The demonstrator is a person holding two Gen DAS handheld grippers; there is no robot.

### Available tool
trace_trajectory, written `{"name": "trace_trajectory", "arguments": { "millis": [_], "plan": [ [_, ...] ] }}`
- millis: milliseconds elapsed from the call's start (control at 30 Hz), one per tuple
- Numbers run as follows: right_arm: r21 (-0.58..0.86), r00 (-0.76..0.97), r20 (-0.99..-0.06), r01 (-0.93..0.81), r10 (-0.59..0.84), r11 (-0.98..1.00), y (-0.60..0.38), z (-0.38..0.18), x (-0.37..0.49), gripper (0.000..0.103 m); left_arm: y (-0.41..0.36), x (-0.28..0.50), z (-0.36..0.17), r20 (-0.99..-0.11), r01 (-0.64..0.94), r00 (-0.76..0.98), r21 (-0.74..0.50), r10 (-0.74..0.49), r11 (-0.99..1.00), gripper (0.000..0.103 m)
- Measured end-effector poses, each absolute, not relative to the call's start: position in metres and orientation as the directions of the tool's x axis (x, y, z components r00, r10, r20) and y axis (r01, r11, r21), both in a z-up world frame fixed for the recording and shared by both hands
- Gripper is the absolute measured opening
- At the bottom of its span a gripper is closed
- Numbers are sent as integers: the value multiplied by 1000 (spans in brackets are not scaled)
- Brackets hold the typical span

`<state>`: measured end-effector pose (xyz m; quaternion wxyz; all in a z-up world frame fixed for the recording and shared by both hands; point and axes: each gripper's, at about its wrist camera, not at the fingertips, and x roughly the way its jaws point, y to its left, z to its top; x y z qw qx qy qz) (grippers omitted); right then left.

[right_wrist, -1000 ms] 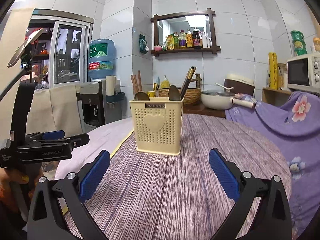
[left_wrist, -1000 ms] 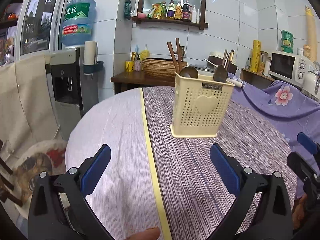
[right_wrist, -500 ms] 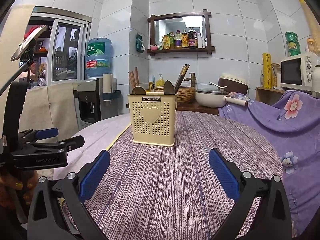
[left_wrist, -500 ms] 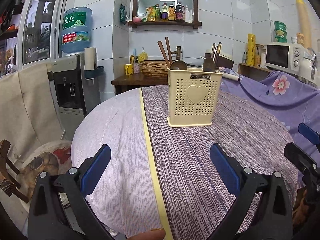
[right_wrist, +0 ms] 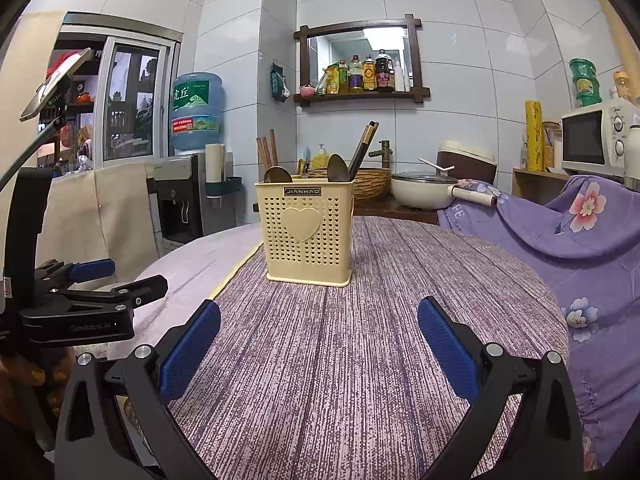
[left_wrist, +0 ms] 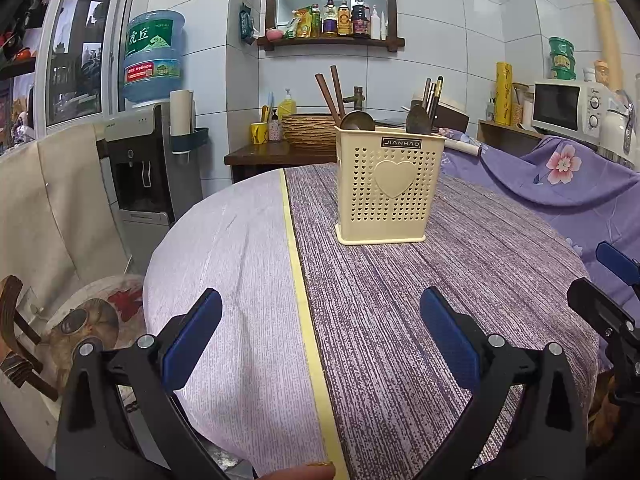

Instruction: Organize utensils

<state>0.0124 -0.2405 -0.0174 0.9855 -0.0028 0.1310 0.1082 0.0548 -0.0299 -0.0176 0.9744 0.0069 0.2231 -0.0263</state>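
A cream perforated utensil holder [left_wrist: 390, 186] with a heart on its front stands upright on the round table [left_wrist: 400, 320]; it also shows in the right wrist view [right_wrist: 306, 232]. It holds two dark spoons [left_wrist: 357, 121] and dark chopsticks [left_wrist: 433, 94]. My left gripper [left_wrist: 320, 330] is open and empty, low over the near table edge, well short of the holder. My right gripper [right_wrist: 318, 336] is open and empty, also near the front edge. The left gripper shows at the left in the right wrist view [right_wrist: 92, 292].
The table has a purple striped cloth with a yellow band [left_wrist: 300, 280] and a pale part on the left. A purple floral cloth [right_wrist: 580, 232] lies to the right. A water dispenser [left_wrist: 152, 148] and chair stand left; a side counter stands behind.
Both grippers have drawn back from the holder and dropped lower toward the near table edge. The holder looks farther away. Both stay open and empty.
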Motion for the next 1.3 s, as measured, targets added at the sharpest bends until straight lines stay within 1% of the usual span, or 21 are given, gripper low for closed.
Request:
{"name": "trace_trajectory", "arguments": {
  "millis": [433, 1300],
  "plan": [
    [28, 937, -274, -217, 216, 976, -240, -20, 16, 97, -28, 57, -21, -444, 49, 895, 0, -44, 999, 97],
    [14, 938, -272, -219, 214, 976, -238, -19, 15, 97, -27, 58, -22, -449, 51, 893, 2, -44, 999, 97]
  ]
}}
